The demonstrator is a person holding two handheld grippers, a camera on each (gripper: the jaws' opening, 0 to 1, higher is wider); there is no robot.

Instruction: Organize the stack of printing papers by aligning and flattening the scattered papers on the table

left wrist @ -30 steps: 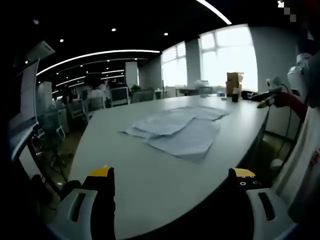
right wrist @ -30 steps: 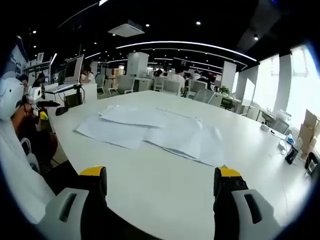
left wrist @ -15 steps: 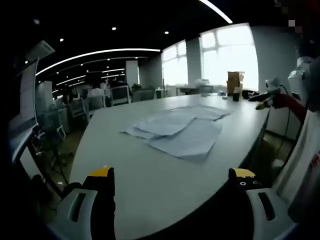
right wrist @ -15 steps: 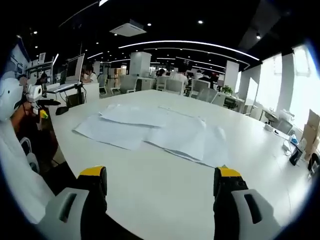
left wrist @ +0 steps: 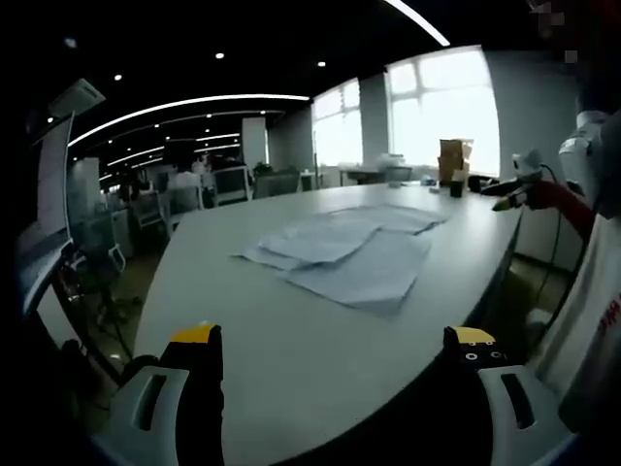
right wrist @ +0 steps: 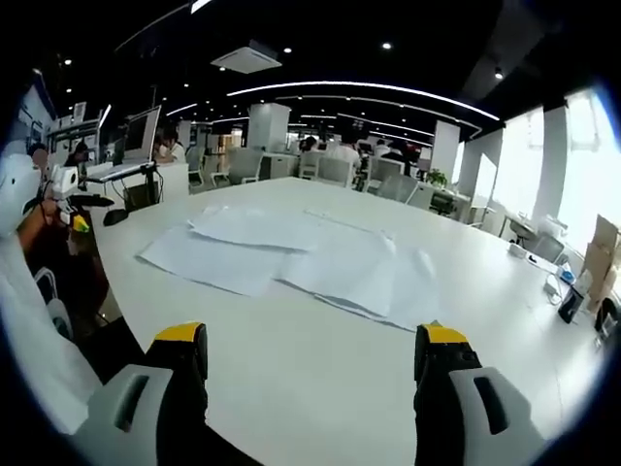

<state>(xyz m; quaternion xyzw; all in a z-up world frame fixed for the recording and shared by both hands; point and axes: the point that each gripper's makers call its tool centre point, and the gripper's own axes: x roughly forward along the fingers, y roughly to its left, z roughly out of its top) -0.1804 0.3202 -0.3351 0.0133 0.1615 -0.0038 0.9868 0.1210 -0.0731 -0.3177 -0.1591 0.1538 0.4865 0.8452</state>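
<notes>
Sprawling papers [left wrist: 347, 249] overlap, long axis crosswise on table [left wrist: 291, 359].

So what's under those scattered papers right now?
The papers lie fanned and overlapping on the white table, some sheets partly covering others. Whatever sits beneath the overlaps is hidden. Both grippers are open, short of the sheets.

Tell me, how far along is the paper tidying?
Nothing looks done yet: the papers lie fanned out and overlapping on the table, not squared into a stack. Nothing is in hand either: the left gripper and the right gripper are both open, short of the sheets. Gathering, aligning and flattening are all left.
</notes>
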